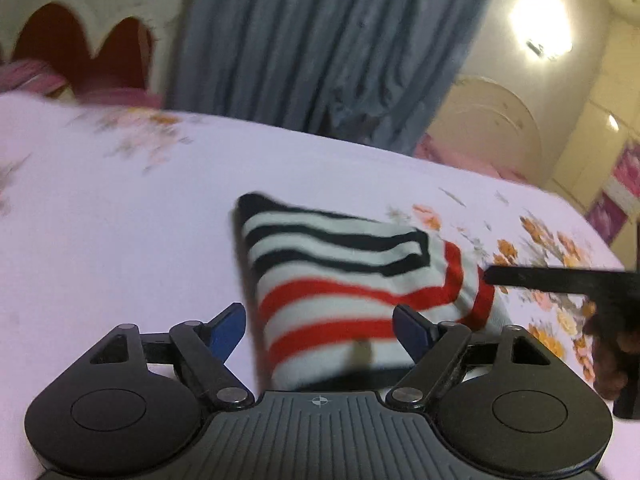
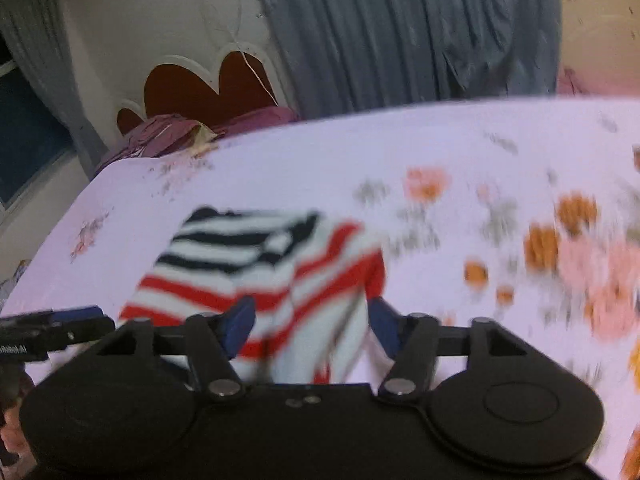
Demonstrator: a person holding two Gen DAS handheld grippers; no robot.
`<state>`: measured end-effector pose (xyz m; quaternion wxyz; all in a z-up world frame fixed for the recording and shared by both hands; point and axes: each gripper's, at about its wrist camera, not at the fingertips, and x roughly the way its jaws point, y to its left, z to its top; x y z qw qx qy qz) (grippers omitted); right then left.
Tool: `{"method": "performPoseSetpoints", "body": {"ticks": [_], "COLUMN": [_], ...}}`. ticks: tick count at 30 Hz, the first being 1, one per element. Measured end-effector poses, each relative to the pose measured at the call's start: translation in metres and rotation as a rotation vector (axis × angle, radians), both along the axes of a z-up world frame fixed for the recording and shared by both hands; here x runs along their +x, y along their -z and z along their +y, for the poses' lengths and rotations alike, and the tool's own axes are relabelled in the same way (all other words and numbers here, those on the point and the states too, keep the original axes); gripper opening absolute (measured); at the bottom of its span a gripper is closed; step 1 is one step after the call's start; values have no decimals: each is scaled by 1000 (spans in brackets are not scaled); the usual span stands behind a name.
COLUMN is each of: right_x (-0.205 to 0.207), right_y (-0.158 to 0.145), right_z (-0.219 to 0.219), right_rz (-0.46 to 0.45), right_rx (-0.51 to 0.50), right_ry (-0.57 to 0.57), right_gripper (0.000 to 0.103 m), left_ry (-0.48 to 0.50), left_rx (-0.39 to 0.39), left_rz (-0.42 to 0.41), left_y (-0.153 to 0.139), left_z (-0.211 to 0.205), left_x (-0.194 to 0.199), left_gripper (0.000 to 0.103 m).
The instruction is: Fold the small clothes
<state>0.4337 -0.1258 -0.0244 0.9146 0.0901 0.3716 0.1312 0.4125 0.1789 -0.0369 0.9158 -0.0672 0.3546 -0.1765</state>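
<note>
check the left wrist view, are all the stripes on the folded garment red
No, the striped garment has black stripes on its far part and red stripes nearer the camera.

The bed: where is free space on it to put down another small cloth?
The bedsheet is bare left of the striped garment, up to the pillows. Both grippers, left and right, crowd the near edge.

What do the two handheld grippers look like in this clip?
Both match: the left gripper and right gripper have black linkage arms with silver pivot pins, round black side housings and blue finger pads. The left body is ribbed grey with a small crosshair mark.
</note>
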Motion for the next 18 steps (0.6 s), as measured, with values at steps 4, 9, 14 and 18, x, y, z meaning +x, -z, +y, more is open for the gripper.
{"method": "performPoseSetpoints", "body": {"ticks": [4, 9, 14, 18], "right_x": [34, 44, 18, -37], "right_y": [22, 32, 9, -11], "right_z": [13, 12, 19, 29], "right_rz": [83, 125, 68, 29], "right_rx": [-122, -162, -176, -114], "right_ry": [-13, 2, -13, -122], "right_gripper": [12, 11, 23, 16], "left_ry": [108, 163, 154, 148], "left_rx": [79, 183, 191, 222], "left_rz": [74, 26, -34, -74], "left_y": [19, 20, -10, -20], "left_z": [-36, -52, -38, -40], "left_x": [29, 20, -20, -60], "left_gripper": [58, 59, 58, 41]}}
